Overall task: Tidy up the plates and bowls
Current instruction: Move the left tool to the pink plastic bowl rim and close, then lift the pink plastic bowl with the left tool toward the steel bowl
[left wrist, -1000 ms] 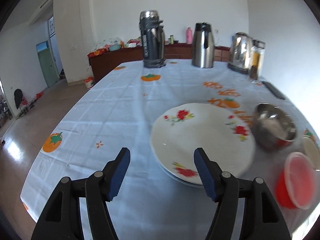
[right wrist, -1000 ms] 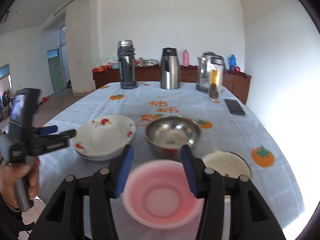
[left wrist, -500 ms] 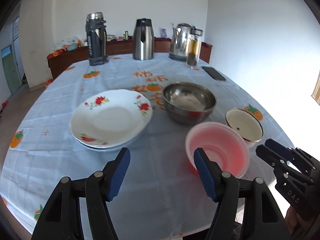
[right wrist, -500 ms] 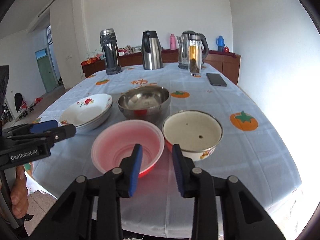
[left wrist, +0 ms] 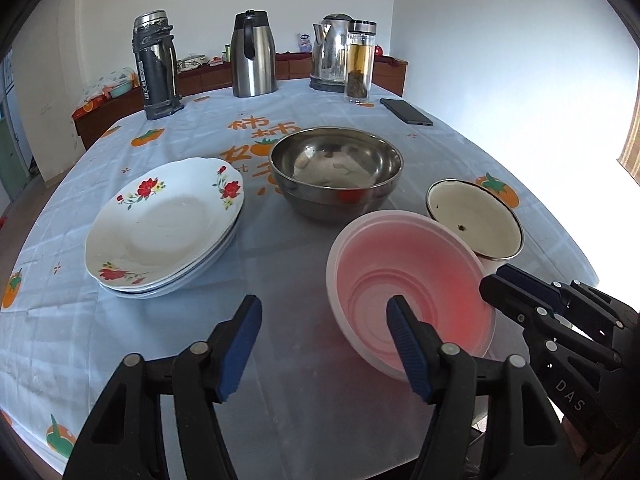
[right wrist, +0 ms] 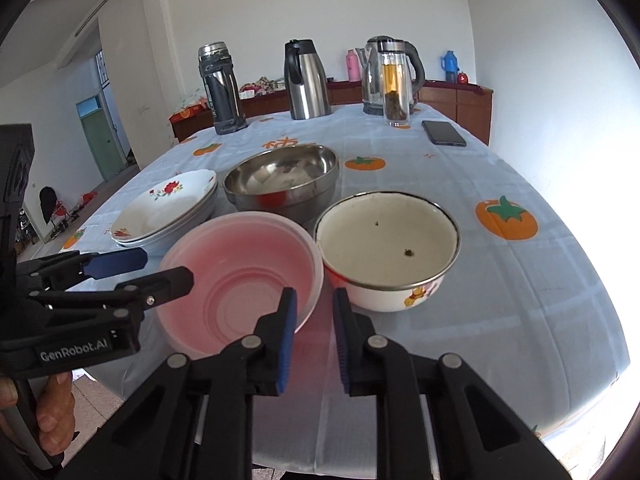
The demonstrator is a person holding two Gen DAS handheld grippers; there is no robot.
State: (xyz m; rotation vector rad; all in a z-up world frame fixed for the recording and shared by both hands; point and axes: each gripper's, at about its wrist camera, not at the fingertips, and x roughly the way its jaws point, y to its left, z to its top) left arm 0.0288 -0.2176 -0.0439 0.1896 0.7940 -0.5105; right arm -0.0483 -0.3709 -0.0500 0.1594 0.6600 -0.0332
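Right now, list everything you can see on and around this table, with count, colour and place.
Plates: a stack, white with red flowers, table's left side.
Steel bowl: one, silver, centre, behind the pink bowl.
Pink bowl: one, translucent pink, near edge.
Enamel bowl: one, white, dark rim, right of the pink bowl.
Flask: one, dark grey, far left.
Jug: one, steel with black top, far centre.
Kettle: one, steel, far right.
Tea bottle: one, clear, in front of the kettle.
Phone: one, black, right side.
Tablecloth: one, pale blue with orange fruit.
Left tool: black, blue pads, open.
Right tool: black, blue pads, narrowly open beside the pink bowl's rim.
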